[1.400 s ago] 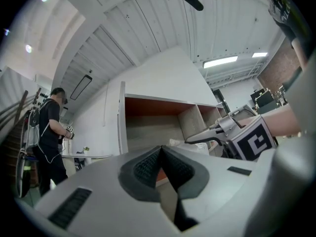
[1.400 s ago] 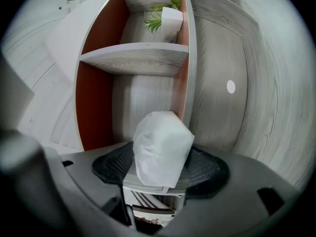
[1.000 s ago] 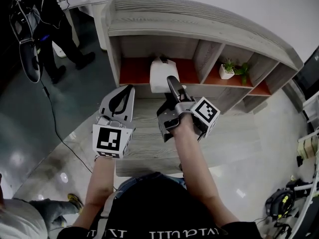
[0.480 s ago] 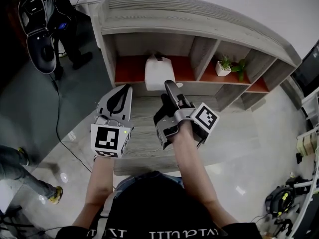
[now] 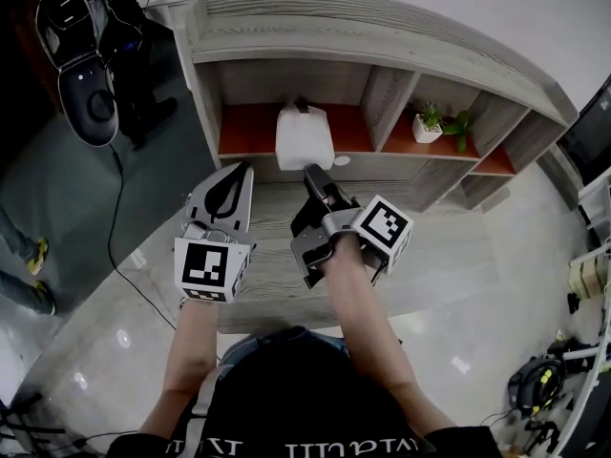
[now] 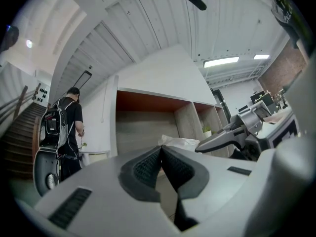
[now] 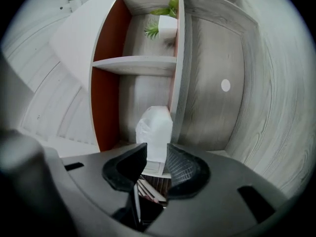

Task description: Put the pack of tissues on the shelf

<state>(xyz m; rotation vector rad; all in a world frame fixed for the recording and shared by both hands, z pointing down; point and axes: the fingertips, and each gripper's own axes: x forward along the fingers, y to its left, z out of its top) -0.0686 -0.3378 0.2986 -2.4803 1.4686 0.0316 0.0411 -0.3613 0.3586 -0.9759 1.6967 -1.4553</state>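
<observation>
The white pack of tissues (image 5: 304, 136) stands on the red floor of the shelf's left compartment (image 5: 250, 132), near the divider. My right gripper (image 5: 313, 175) is just in front of it and slightly lower. Its jaws are closing with a gap still between them. Nothing is between the pads; the pack (image 7: 154, 130) shows just beyond the tips. My left gripper (image 5: 239, 168) hovers to the left over the grey wooden platform, with its jaws shut and empty. From there the pack (image 6: 180, 142) is visible past the right gripper.
The grey wood shelf (image 5: 382, 51) has several compartments; a small potted plant (image 5: 431, 127) sits in the one to the right. A low grey platform (image 5: 449, 256) runs in front. A person (image 6: 66, 127) and a black cable (image 5: 124, 256) are at the left.
The right gripper has drawn back a little from the pack and its jaws have narrowed. The pack stays on the shelf. The left gripper has barely moved.
</observation>
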